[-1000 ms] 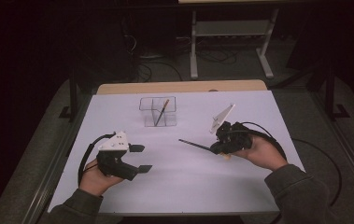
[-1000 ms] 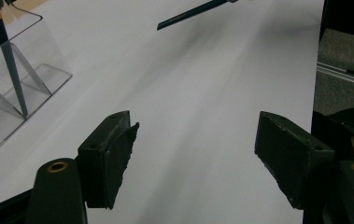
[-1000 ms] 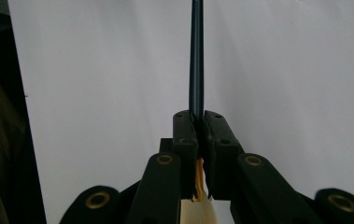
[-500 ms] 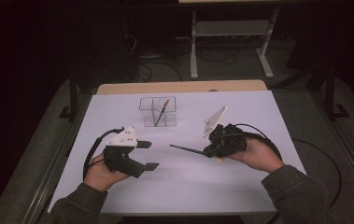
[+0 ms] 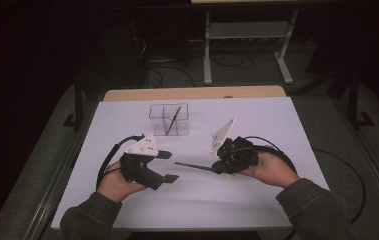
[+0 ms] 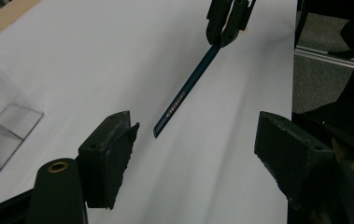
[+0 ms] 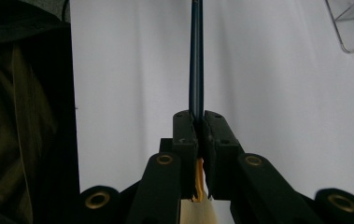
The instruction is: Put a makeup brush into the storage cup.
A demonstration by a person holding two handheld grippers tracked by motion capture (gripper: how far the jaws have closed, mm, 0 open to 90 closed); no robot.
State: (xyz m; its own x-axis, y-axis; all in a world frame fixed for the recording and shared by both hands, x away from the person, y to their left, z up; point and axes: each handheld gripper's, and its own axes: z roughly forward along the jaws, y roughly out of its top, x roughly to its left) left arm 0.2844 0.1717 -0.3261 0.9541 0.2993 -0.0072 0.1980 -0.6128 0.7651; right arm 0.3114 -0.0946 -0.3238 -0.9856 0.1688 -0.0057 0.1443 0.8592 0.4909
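Pencil (image 5: pixel 193 166) sits clamped at one end in the right tongs (image 5: pixel 220 169), held level over the table's (image 5: pixel 277 115) middle, its free end toward the left tongs (image 5: pixel 168 166), whose jaws stand apart. Handover looks next: left must close around it.

Lighting was dim overall — the white counter (image 5: pixel 257 200) was the one lit surface, its surroundings falling into near-black. Illumination was soft, casting faint shadows and no glare. In both gripper views the near black jaws were underexposed and slightly soft; the clear box (image 6: pixel 2 121) blurred at the frame edge.
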